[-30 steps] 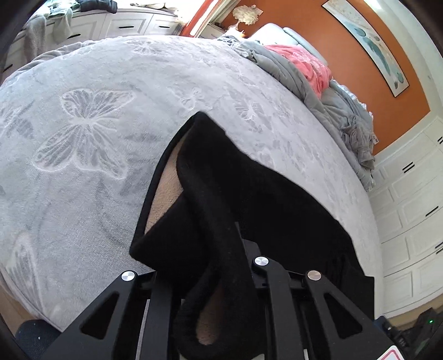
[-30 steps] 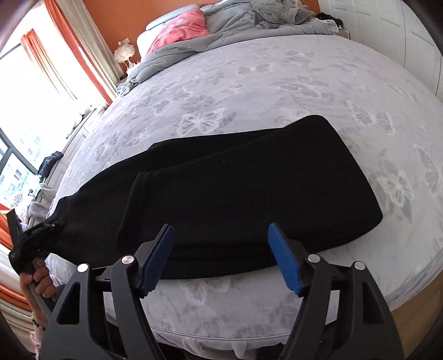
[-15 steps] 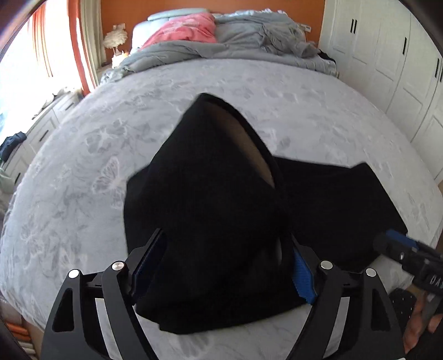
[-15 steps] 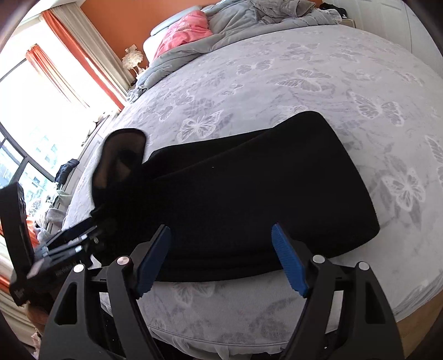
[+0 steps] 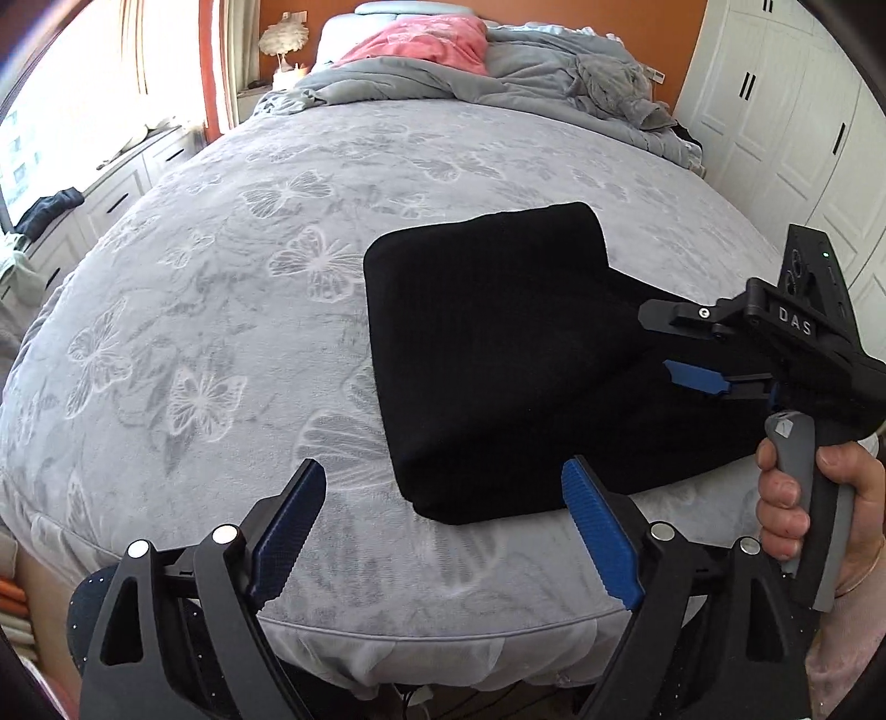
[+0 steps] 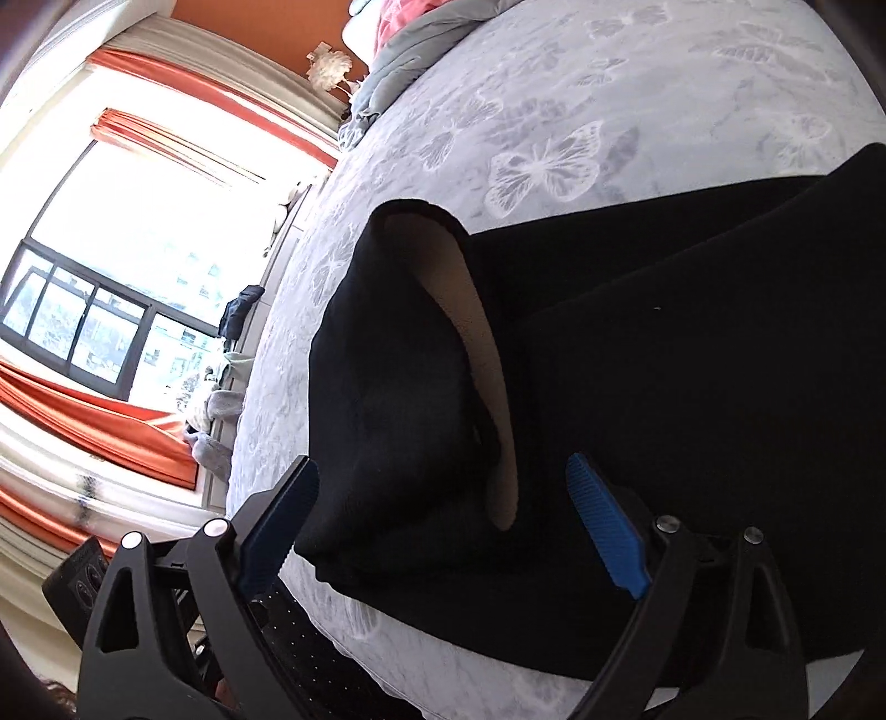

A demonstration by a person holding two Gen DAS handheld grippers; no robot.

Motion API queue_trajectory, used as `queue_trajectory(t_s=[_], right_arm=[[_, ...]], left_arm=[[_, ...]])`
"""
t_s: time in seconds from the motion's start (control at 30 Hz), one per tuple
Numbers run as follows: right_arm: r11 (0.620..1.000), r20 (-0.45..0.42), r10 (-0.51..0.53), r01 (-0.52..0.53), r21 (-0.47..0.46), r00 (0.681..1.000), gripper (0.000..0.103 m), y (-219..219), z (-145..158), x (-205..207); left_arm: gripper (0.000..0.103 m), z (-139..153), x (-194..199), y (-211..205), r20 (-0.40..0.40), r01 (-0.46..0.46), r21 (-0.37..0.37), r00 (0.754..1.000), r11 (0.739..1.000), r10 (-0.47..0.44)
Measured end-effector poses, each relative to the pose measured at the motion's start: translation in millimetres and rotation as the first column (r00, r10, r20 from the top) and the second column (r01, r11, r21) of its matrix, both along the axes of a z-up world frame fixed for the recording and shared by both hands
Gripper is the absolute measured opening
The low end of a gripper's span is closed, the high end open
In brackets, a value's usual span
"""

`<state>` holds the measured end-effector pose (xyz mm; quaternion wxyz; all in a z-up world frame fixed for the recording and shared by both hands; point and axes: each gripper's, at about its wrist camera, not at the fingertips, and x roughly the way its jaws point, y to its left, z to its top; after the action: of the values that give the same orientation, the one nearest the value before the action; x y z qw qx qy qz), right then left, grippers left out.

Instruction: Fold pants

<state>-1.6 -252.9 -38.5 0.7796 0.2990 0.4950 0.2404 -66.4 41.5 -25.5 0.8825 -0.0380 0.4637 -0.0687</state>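
The bed [image 5: 232, 310] with its grey butterfly-print cover fills both my views, and the black pants [image 5: 498, 354] lie folded on it near the front edge, at about two o'clock from the centre of my left view. My left gripper [image 5: 443, 526] hangs level just off the bed's front edge, pointing toward the headboard, its blue-padded jaws spread wide with nothing between them; the near corner of the pants lies just ahead of the gap, toward the right finger. My right gripper [image 6: 443, 526] is rolled to one side, so the window [image 6: 99, 310] and orange curtains [image 6: 94, 421] tilt at nine o'clock; its jaws are also wide, and a folded end of the pants sits just ahead between them, though whether the pads touch cloth I cannot tell. Only the right view shows the pale fleece lining [image 6: 487, 387] at an opening in that fold. Only the left view shows the right gripper from outside at three o'clock, reaching over the pants, my right hand [image 5: 803, 498] wrapped round its grey handle, plus the pink and grey bedding [image 5: 443, 50] at twelve o'clock.
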Motion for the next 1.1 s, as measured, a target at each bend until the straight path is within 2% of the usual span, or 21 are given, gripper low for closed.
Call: queue_trajectory(t_s=[0.07,0.17,0.27,0.33,0.37,0.43,0.57,0.7,0.9,1.1], right_arm=[[1.000,-0.002,-0.017,0.017,0.024,1.000,0.089,2.4,-1.4,-0.1],[0.993,-0.028,-0.025,0.027,0.111,0.999,0.069,4.3,-3.7,1.4],[0.996,-0.055,-0.035,0.039,0.077,0.998,0.063,13.0,-7.7,6.5],[0.998,-0.051,-0.043,0.045,0.040,0.998,0.037,19.5,-6.4,6.2],[0.999,-0.052,-0.035,0.036,0.029,0.998,0.020,24.2,-4.8,6.4],[0.999,-0.031,-0.027,0.028,0.039,0.999,0.018,33.6,6.6,5.0],[0.997,0.072,0.062,-0.066,0.044,0.995,0.017,65.1,54.3,4.7],[0.982,0.142,0.182,-0.186,0.013,0.973,0.017,118.5,90.3,6.5],[0.939,0.163,0.342,-0.332,-0.085,0.925,0.017,199.4,101.2,-0.4],[0.885,0.111,0.451,-0.427,-0.184,0.886,0.017,262.3,79.1,-10.2]], left_arm=[[0.085,-0.9,-0.2,5.6,-0.003,-0.013,-0.007,1.000,1.000,0.013],[0.085,-4.1,1.2,12.0,-0.017,-0.021,-0.029,1.000,0.999,0.020],[0.085,-9.0,2.8,18.0,-0.040,-0.028,-0.064,0.999,0.998,0.026],[0.085,-11.7,4.0,20.2,-0.055,-0.034,-0.074,0.998,0.997,0.030],[0.085,-12.1,3.5,20.3,-0.058,-0.040,-0.065,0.998,0.997,0.036],[0.085,-12.7,2.6,21.6,-0.058,-0.052,-0.027,0.997,0.998,0.051],[0.085,-16.4,0.3,26.2,-0.059,-0.084,0.064,0.994,0.994,0.088],[0.085,-23.2,-2.6,38.4,-0.095,-0.116,0.079,0.988,0.990,0.124],[0.085,-28.8,-14.2,63.1,-0.122,-0.166,0.070,0.977,0.984,0.174],[0.085,-28.0,-26.3,77.8,-0.130,-0.195,0.080,0.970,0.978,0.204]])
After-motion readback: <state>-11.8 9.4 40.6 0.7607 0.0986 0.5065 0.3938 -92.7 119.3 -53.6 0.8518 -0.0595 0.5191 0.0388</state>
